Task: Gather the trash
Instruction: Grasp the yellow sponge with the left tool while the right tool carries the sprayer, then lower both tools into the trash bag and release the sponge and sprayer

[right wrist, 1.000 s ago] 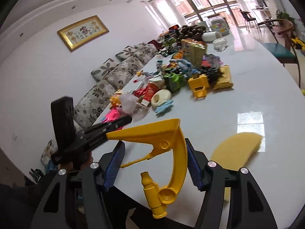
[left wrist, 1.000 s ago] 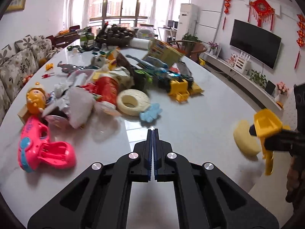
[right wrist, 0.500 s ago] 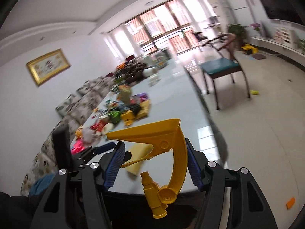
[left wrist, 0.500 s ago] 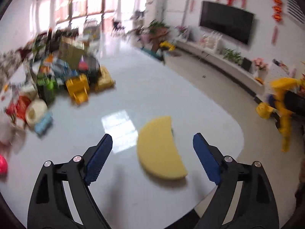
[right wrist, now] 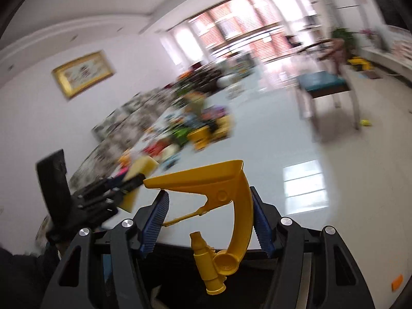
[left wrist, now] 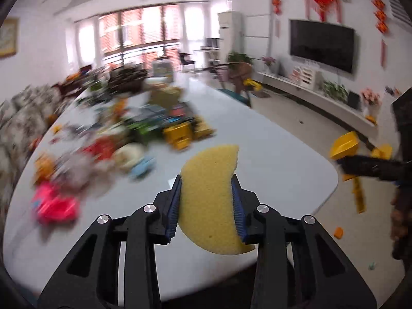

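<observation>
Toy-cluttered white table [left wrist: 270, 159] in a living room; left gripper [left wrist: 207, 203] squeezes a yellow sponge [left wrist: 208, 195], right gripper [right wrist: 209, 221] clamps a yellow sprayer trigger [right wrist: 221, 200].

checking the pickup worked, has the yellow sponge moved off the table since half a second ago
Yes. The yellow sponge lay flat on the white table between open fingers; now the left gripper has it clamped and raised above the tabletop, near the table's front edge.

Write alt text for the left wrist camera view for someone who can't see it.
The left gripper squeezes a yellow half-moon sponge lifted above a white table. Blurred toys crowd the table's far left, and at the right edge the right gripper holds a yellow plastic spray trigger.
</observation>
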A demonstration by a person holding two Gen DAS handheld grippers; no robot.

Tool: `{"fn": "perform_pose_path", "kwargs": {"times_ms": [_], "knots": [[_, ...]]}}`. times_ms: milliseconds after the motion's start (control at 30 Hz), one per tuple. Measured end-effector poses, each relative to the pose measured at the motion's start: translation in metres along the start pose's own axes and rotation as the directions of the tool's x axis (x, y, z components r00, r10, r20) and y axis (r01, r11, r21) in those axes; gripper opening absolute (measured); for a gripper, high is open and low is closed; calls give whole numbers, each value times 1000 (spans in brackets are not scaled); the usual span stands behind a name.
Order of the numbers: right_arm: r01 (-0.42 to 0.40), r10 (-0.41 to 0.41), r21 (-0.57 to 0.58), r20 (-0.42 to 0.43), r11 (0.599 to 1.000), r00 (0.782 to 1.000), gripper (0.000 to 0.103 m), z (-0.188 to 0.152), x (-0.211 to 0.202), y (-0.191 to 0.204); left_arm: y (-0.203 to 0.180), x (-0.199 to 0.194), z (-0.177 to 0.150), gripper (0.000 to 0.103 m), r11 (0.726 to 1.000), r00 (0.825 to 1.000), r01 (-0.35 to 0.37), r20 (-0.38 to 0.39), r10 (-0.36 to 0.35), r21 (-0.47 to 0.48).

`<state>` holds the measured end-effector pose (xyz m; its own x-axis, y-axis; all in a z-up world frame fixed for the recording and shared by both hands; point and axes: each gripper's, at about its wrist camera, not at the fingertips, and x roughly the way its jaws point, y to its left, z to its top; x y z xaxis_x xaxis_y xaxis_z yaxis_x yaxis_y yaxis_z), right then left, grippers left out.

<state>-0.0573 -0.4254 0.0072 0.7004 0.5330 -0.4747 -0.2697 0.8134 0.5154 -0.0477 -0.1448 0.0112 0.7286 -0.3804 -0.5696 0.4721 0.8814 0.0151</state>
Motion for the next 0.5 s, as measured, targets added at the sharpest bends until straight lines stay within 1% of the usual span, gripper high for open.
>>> {"fn": "perform_pose_path", "kwargs": {"times_ms": [67,100,133,167,200,233,267,333,367,400,433,467,500], "knots": [[-57,56,-39,-44,998,998,61,-12,19,26,21,-31,-24,35,998,999,-45,-8,44,-43],[-88,84,-63,-73,994,994,61,-22,31,44,32,-47,-43,35,995,997,-80,-15,79,-63],[-117,109,-82,-105,990,989,61,-34,42,63,37,-54,-57,36,992,994,-105,-27,103,-69],[-131,118,-91,-127,987,985,61,-43,49,75,42,-64,-78,36,988,989,-140,-58,136,-68],[-147,129,-101,-166,984,978,61,-59,61,91,46,-68,-94,37,985,985,-157,-86,152,-66],[-163,139,-107,-206,981,969,61,-75,73,105,46,-69,-111,37,984,980,-167,-119,158,-65],[-178,143,-118,-253,977,957,61,-92,87,117,50,-65,-133,37,984,973,-166,-174,152,-66],[-172,111,-163,-329,971,938,61,-120,111,131,60,-53,-168,37,981,956,-170,-259,140,-95],[-162,87,-180,-366,970,927,61,-133,123,135,68,-42,-187,37,981,944,-144,-315,97,-130],[-171,80,-185,-420,968,904,61,-149,139,137,75,-31,-204,37,978,925,-139,-372,72,-155],[-170,64,-183,-475,968,878,61,-165,156,137,81,-21,-217,37,972,905,-153,-421,66,-177],[-157,45,-179,-511,971,858,61,-174,167,135,88,-6,-234,38,967,882,-131,-472,12,-219],[-143,34,-151,-564,978,825,61,-189,182,130,92,1,-243,38,962,868,-132,-497,-6,-241]]}}
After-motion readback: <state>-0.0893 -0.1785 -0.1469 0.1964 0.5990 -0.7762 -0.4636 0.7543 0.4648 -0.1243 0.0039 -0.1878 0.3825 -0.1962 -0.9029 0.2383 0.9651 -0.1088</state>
